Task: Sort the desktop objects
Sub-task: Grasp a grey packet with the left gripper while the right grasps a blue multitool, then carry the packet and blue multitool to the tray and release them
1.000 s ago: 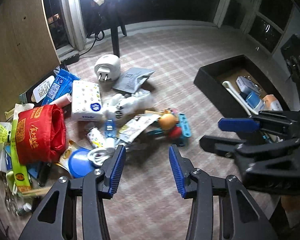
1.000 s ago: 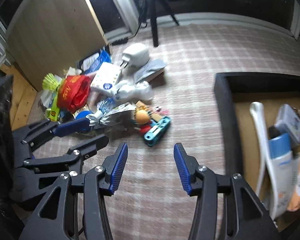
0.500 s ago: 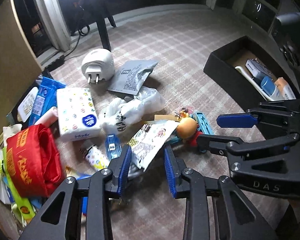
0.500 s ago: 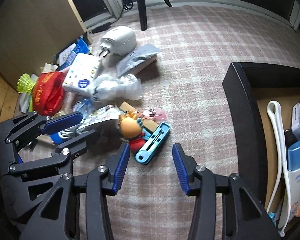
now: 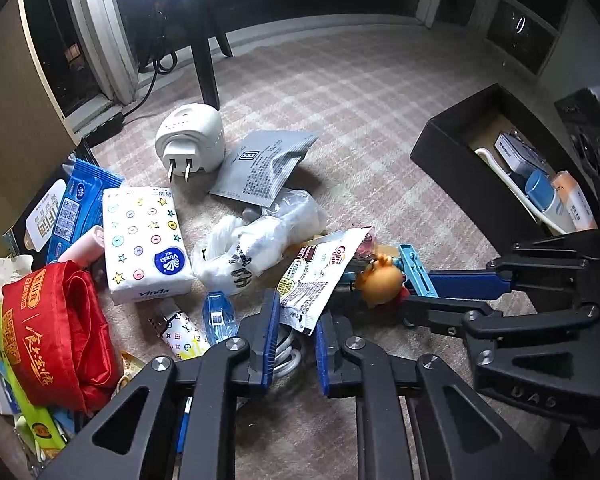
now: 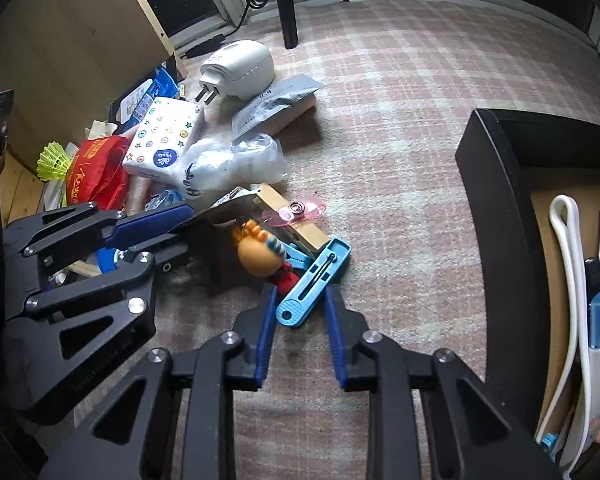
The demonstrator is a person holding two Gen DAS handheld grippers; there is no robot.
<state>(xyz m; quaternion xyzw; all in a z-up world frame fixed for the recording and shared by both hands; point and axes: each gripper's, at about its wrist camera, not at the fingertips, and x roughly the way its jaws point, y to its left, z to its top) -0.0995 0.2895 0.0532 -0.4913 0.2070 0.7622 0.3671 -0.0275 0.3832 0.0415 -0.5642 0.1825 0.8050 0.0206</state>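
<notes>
Everything here is placed against the orange-headed doll (image 6: 258, 250), which lies on the checked carpet (image 6: 400, 120) near the middle of the clutter. The left gripper (image 5: 298, 320) sits just on the doll's pile side, its blue fingers apart with the lower corner of a printed coffee sachet (image 5: 320, 276) between them; whether the pads actually touch the sachet cannot be told. The right gripper (image 6: 300, 308) is just on the doll's near side, fingers spread around the end of a light blue utility knife (image 6: 314, 288) that lies touching the doll's red body, not yet pinched. Behind the doll rest a wooden clip (image 6: 292, 220) and a pink tag (image 6: 300, 210). Further beyond it lie a crumpled white plastic bag (image 5: 256, 240), a grey foil pouch (image 5: 260, 168) and a white plug adapter (image 5: 190, 140). Beyond the left gripper from the doll are a tissue pack (image 5: 146, 240) and a red cloth bag (image 5: 48, 332). Well apart from the doll on the opposite side stands a black box (image 6: 496, 208) holding a white cable and tubes
</notes>
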